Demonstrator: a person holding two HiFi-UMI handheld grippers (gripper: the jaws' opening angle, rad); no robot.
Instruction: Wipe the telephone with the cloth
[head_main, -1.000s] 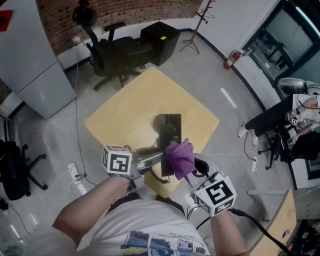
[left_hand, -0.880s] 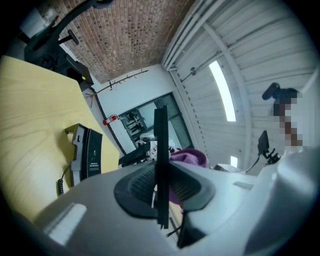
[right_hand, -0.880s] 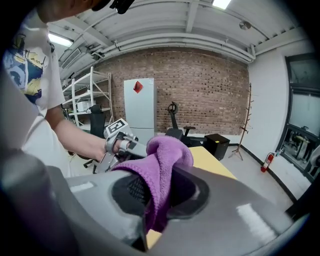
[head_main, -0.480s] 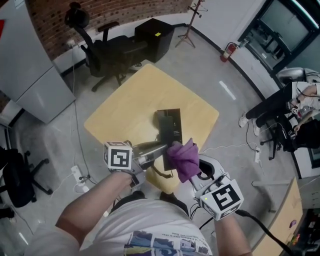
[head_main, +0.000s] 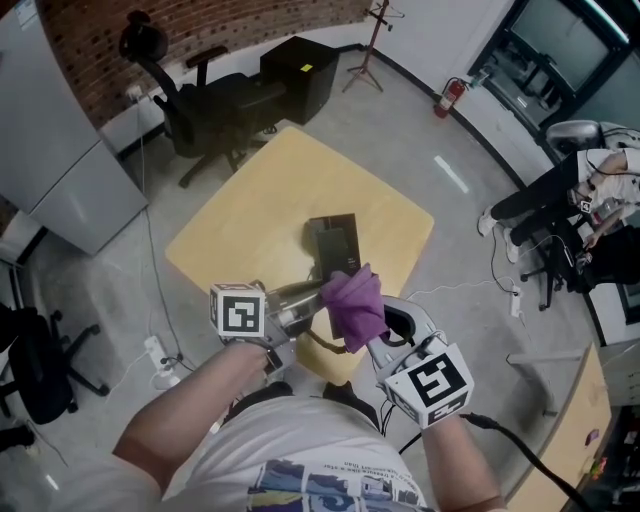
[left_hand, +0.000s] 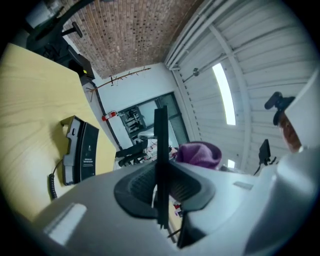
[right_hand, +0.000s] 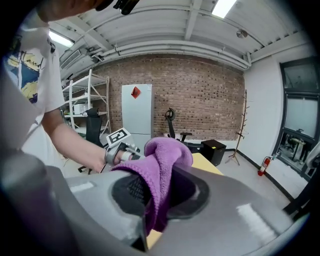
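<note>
The black telephone base (head_main: 335, 243) lies on the yellow square table (head_main: 250, 225), its coiled cord (left_hand: 52, 186) running off towards me. My left gripper (head_main: 316, 297) is shut on a thin black piece seen edge-on (left_hand: 161, 150), which looks like the handset, and holds it level above the table's near edge. My right gripper (head_main: 368, 335) is shut on a bunched purple cloth (head_main: 354, 303). The cloth rests against the held piece just beyond the left jaws. In the right gripper view the cloth (right_hand: 162, 165) fills the gap between the jaws, and the left gripper's marker cube (right_hand: 116, 136) shows behind it.
A black office chair (head_main: 205, 100) and a black box (head_main: 300, 62) stand beyond the table's far corner. A grey cabinet (head_main: 60, 150) is at the far left. A seated person (head_main: 565, 195) is at the right. A power strip (head_main: 155, 352) and cables lie on the floor.
</note>
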